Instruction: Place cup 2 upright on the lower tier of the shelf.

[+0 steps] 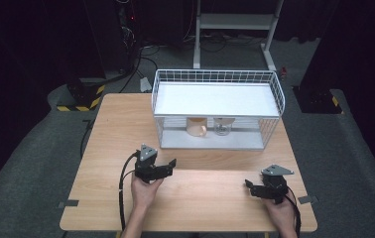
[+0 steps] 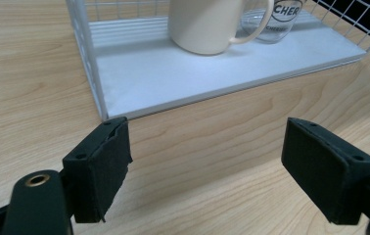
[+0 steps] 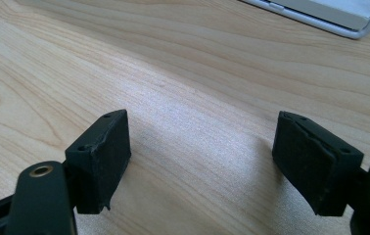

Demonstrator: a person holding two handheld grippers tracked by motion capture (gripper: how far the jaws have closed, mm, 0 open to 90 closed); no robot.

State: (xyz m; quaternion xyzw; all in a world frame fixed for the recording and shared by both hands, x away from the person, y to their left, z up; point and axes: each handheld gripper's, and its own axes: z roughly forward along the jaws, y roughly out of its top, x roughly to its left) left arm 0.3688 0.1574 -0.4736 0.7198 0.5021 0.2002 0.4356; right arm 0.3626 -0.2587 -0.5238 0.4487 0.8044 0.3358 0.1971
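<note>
the mug [image 2: 203, 24] stands on the lower shelf of the rack [image 1: 270, 84], a glass [image 2: 276, 22] just beside it, perhaps touching. left gripper [image 2: 207, 169], near the rack's front, gapes empty; right gripper [image 3: 202, 161], farther off, likewise.

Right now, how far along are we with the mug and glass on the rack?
Nothing looks done: the cream mug and glass stand on the rack's lower shelf. Left hand-held gripper faces them, open and empty. Right hand-held gripper is open over bare table. Grasping remains.
</note>
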